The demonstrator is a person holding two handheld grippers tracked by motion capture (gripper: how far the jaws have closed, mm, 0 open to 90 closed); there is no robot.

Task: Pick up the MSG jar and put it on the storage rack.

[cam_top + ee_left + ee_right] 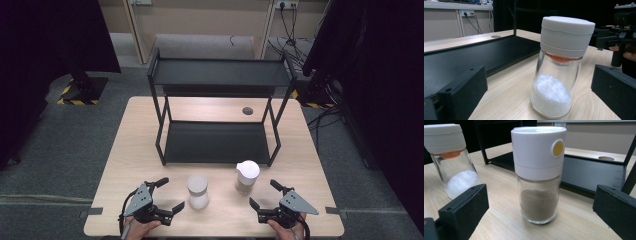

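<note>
High view: my left claw (171, 194) and right claw (261, 194) sat at the near edge of the tabletop (120, 150), each with jaws spread apart and holding nothing. The salt jar (197, 191) stood upright just right of my left claw; the pepper jar (247, 176) stood upright just beyond my right claw. A black two-tier rack (217, 142) stood behind both jars.

Left gripper view: salt jar (560, 70) stood ahead, between my open jaws, not touched. Grey lid, white grains filled the bottom.

Right gripper view: pepper jar (538, 173) stood between my open jaws, untouched; white cap with a yellow dot. The salt jar (451, 160) stood to its left.
</note>
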